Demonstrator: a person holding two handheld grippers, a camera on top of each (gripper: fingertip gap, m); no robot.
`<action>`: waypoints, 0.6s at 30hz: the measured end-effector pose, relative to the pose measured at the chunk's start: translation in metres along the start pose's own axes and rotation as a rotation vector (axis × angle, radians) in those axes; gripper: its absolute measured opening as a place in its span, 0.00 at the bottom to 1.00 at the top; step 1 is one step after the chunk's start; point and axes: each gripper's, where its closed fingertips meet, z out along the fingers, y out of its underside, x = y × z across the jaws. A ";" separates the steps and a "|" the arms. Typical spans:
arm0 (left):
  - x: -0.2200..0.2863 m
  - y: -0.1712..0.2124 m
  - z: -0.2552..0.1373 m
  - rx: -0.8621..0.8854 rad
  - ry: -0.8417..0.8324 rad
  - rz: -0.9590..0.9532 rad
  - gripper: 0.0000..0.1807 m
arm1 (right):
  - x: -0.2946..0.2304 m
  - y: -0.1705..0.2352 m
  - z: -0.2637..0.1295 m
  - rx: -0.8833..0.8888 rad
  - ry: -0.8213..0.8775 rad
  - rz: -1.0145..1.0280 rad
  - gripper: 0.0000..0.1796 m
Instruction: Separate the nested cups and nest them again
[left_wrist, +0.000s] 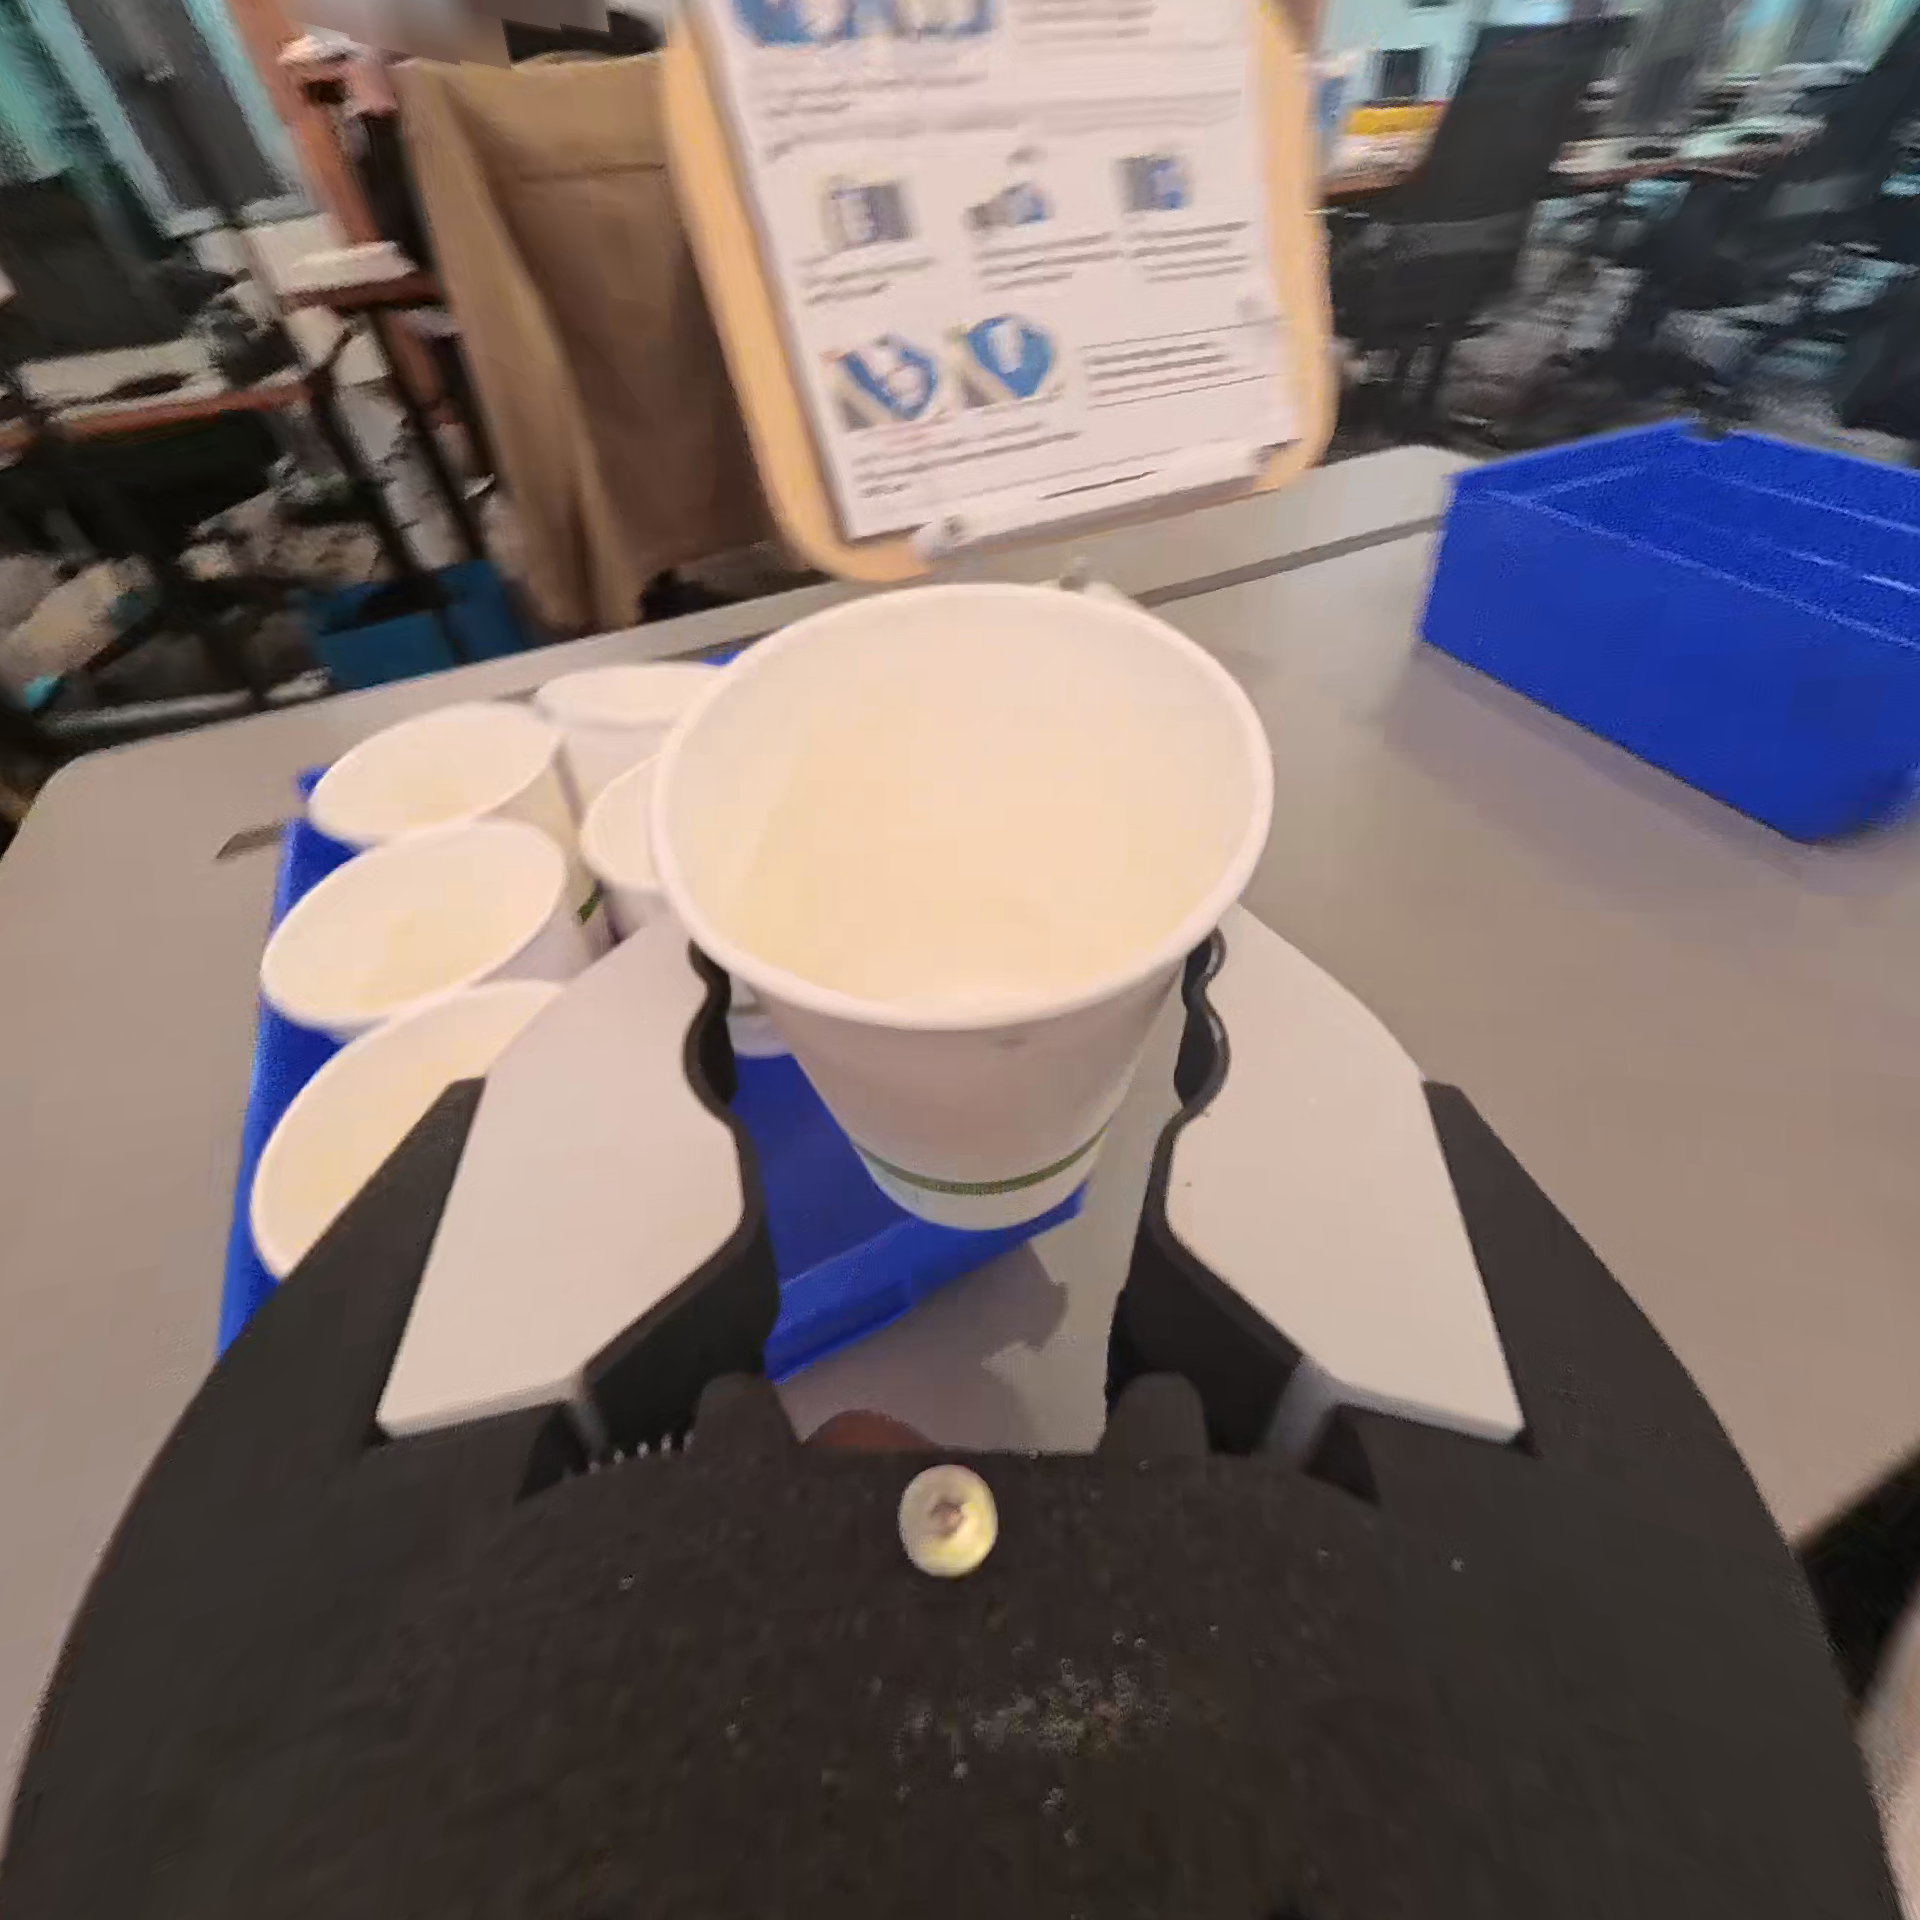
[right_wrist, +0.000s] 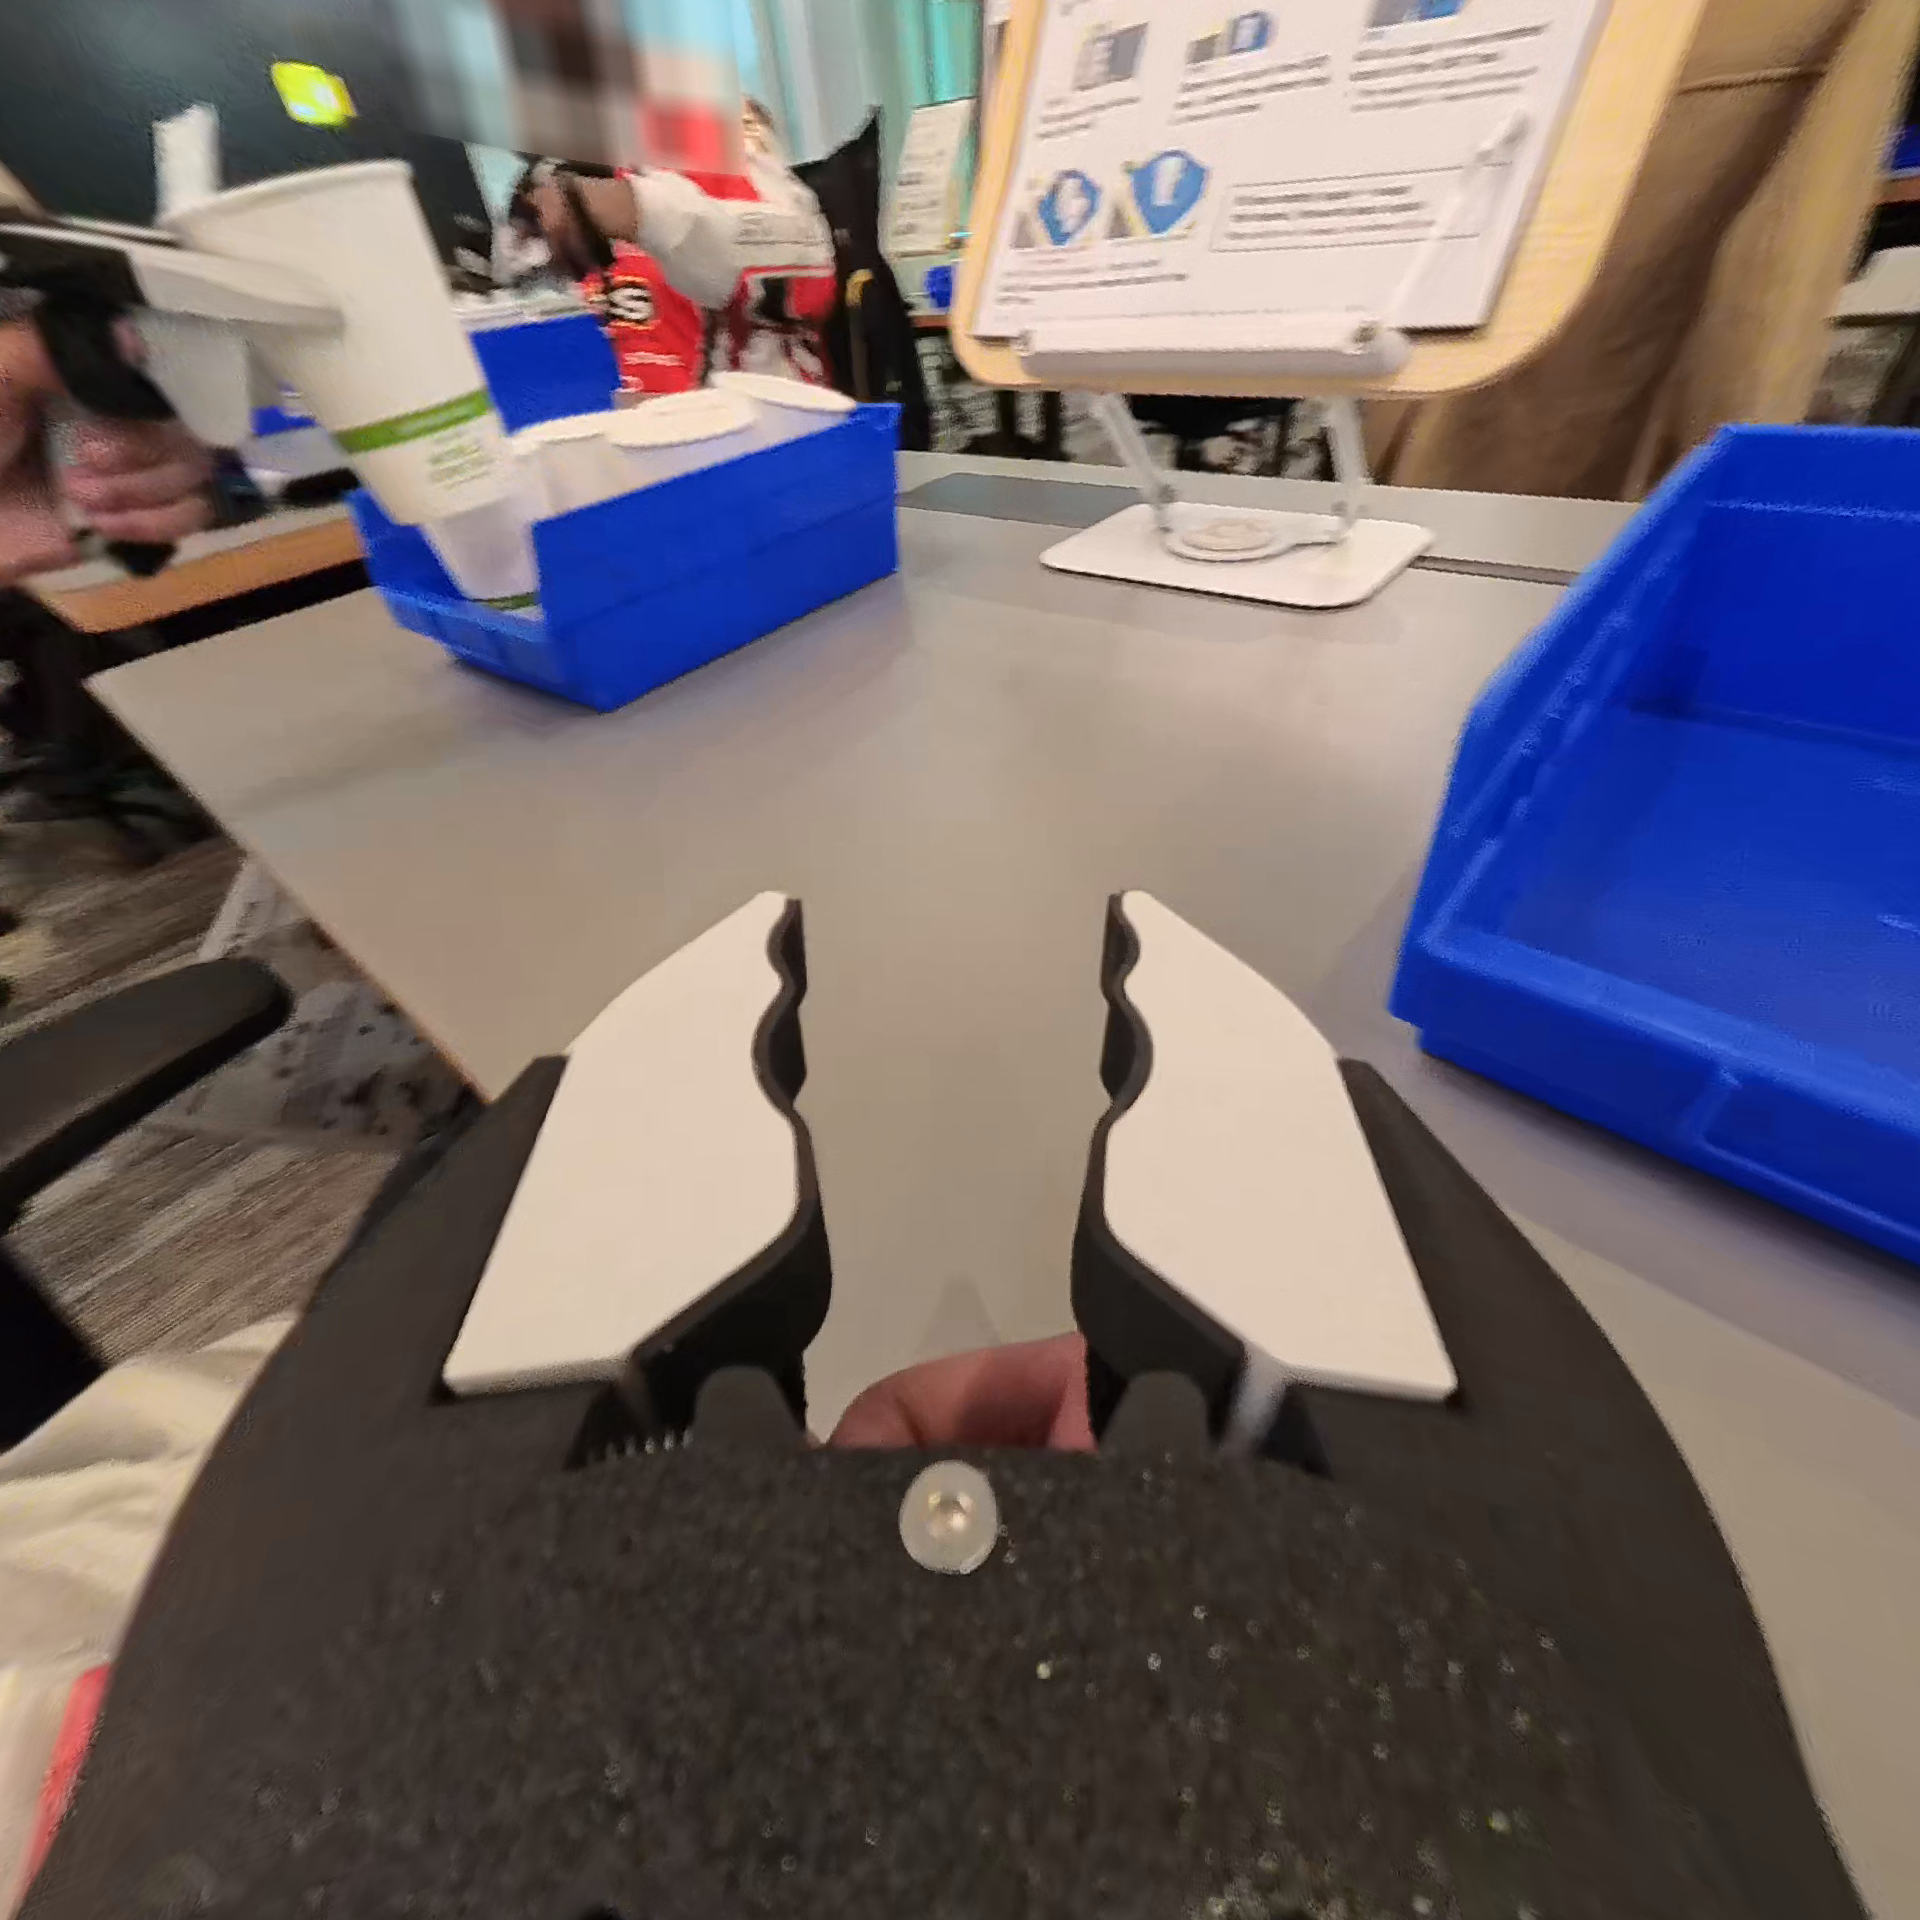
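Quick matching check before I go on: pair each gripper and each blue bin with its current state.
1. left gripper
2. right gripper
3. left blue bin
4. right blue bin

a. nothing inside
b. holds several paper cups
c. open, nothing held
d. shut on a lifted paper cup

Pairs: 1-d, 2-c, 3-b, 4-a

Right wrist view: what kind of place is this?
Probably a shared office or lab set up for data collection: a grey table with blue plastic bins, an instruction sheet on a stand, and office chairs and desks behind.
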 end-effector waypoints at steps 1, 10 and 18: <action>0.012 -0.008 -0.005 0.003 0.065 0.029 0.46 | -0.008 -0.004 0.001 0.000 -0.060 0.002 0.31; 0.145 -0.038 -0.011 -0.008 0.649 0.193 0.47 | -0.071 -0.071 0.005 0.093 -0.439 -0.204 0.37; 0.240 -0.032 0.007 -0.033 0.908 0.298 0.47 | -0.092 -0.104 0.036 -0.084 -0.553 -0.412 0.45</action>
